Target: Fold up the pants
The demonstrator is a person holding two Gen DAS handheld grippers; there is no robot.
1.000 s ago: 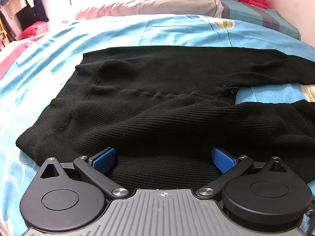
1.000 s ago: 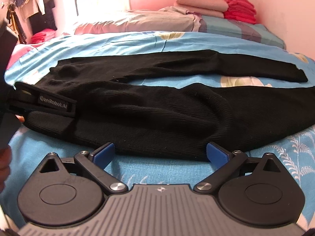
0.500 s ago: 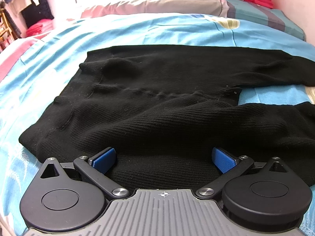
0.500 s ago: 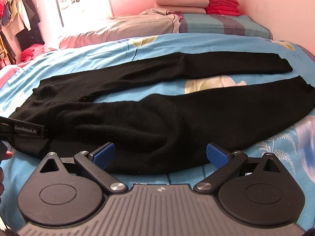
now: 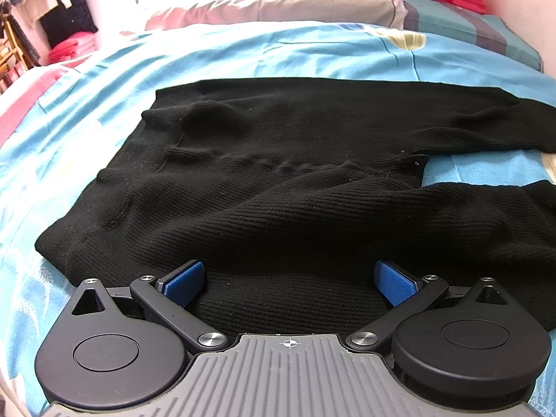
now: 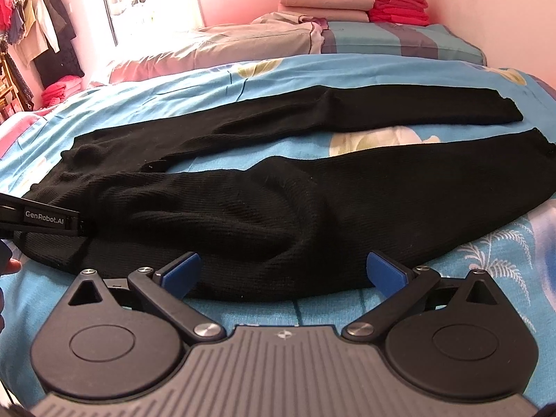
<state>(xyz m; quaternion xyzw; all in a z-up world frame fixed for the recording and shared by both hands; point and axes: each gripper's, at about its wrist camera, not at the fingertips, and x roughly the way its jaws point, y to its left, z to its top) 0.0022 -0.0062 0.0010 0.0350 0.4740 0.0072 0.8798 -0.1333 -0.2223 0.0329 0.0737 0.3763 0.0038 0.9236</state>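
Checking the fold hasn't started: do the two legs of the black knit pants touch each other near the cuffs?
Apart. The right wrist view shows the blue bedsheet between both legs of the black knit pants there.

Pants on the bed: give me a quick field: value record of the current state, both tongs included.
garment: black ribbed pants, spread flat, unfolded
surface: blue floral bedsheet
legs: apart, sheet showing between them; far leg, near leg
waist: toward the left end
left tongs: open, over the near edge of the pants by the waist, nothing gripped
right tongs: open, at the near edge of the near leg, nothing gripped
folds done: none visible
background: red folded clothes, pillows
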